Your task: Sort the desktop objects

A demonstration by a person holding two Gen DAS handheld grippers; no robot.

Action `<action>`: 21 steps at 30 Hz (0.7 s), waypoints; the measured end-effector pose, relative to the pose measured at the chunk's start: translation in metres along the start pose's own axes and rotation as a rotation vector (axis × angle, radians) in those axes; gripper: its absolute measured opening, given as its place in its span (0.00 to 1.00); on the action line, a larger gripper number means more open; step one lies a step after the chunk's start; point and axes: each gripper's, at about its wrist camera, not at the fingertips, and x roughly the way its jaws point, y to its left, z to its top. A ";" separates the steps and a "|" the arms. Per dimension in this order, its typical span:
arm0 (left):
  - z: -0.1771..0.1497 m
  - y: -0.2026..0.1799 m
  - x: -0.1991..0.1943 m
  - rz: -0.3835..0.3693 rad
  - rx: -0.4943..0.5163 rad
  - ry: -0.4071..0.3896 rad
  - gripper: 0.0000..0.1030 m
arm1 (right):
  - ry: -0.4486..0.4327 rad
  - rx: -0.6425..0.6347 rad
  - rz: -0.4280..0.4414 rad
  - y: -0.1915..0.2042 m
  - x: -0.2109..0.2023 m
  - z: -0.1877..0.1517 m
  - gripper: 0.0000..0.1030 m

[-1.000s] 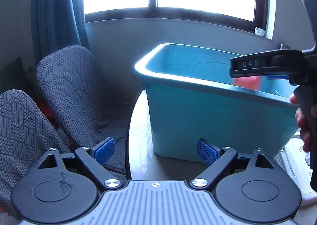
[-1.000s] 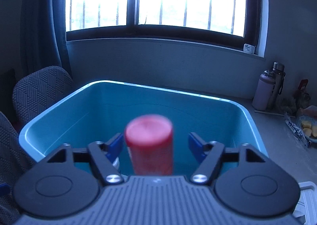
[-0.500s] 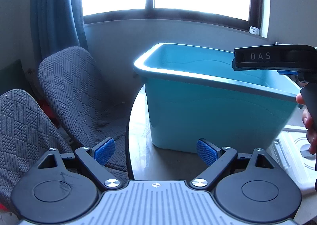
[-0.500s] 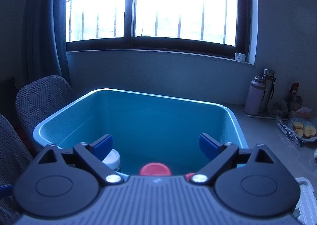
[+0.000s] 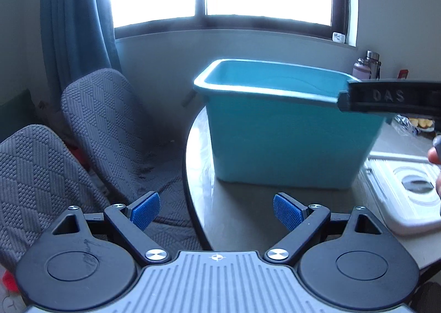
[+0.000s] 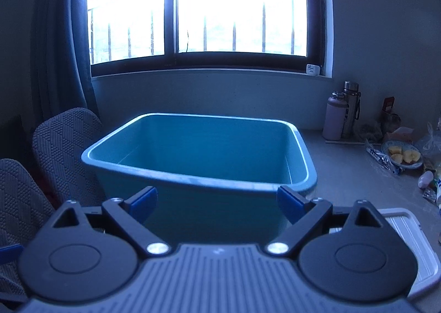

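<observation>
My left gripper (image 5: 216, 212) hangs wide open and empty above the counter (image 5: 242, 211) edge. Ahead I see the teal bin (image 5: 289, 144), the right gripper (image 5: 391, 99) near its rim, and a white lid (image 5: 405, 197) beside it.

The bin (image 6: 198, 158) stands mid-frame on the table (image 6: 344, 155), below the window (image 6: 204, 9). Two chairs (image 6: 63, 147) sit at lower left. Two bottles (image 6: 341, 117) stand upper right, with a plate (image 6: 402, 158), perhaps of fruit, before them. A tray (image 5: 405, 197) lies at lower right.
</observation>
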 end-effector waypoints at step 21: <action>-0.067 0.004 -0.070 -0.028 0.049 0.055 0.89 | 0.184 0.040 -0.063 -0.018 -0.088 -0.096 0.91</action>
